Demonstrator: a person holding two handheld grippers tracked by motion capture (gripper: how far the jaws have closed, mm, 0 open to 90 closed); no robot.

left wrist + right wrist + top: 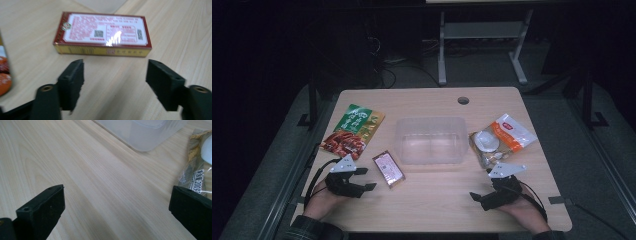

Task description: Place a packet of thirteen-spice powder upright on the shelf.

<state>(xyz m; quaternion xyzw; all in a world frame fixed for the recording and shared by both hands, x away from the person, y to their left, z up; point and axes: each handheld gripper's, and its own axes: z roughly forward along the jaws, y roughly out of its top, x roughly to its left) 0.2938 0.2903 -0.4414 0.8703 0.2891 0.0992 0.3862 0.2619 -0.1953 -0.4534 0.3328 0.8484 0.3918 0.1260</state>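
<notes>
A small red and gold box [388, 169] [102, 33] lies flat on the wooden table, just right of my left gripper [366, 178] [115, 80]. That gripper is open, its jaws spread wide with the box a short way beyond them. My right gripper [478, 197] [117, 212] is open too, over bare table near the front right. A clear plastic tub [430, 140] [145, 132] stands in the middle of the table. A green and red food packet [353, 129] lies at the left. A transparent snack bag [499, 140] [197, 165] with an orange label lies at the right.
The table [437, 200] has a round cable hole [463, 100] at its back edge. Behind it, on the dark floor, stands a grey desk frame [482, 45] with cables. Bare wood lies between the two grippers along the front edge.
</notes>
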